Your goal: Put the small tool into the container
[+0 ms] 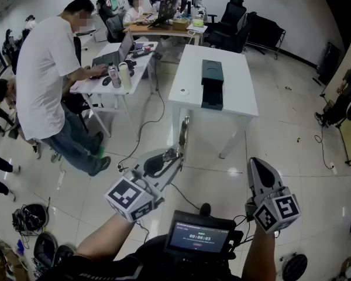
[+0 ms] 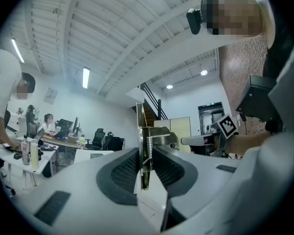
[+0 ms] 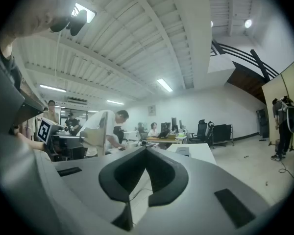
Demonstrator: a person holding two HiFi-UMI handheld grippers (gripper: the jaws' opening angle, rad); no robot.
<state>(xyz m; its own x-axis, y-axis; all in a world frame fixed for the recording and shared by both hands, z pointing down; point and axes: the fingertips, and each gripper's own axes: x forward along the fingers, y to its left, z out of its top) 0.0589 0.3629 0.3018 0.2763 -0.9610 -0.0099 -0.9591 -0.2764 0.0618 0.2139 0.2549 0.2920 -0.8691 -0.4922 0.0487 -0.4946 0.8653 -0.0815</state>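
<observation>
My left gripper (image 1: pixel 174 153) is shut on a small metal tool (image 1: pixel 183 131), a flat strip with a coil spring, which sticks up past the fingertips. In the left gripper view the tool (image 2: pixel 146 146) stands upright, pinched between the dark pads (image 2: pixel 125 169). My right gripper (image 1: pixel 258 166) is held level to the right, shut with nothing in it; its pads (image 3: pixel 161 168) meet at the tip. The container (image 1: pixel 212 84), a dark green open box, sits on a white table (image 1: pixel 238 92) well ahead of both grippers, across open floor.
A person in a white shirt (image 1: pixel 44 75) bends over a cluttered desk (image 1: pixel 114 69) at the left. More desks, seated people and office chairs (image 1: pixel 231 19) line the back. Cables (image 1: pixel 146 122) run over the tiled floor. A small screen (image 1: pixel 198 237) sits at my chest.
</observation>
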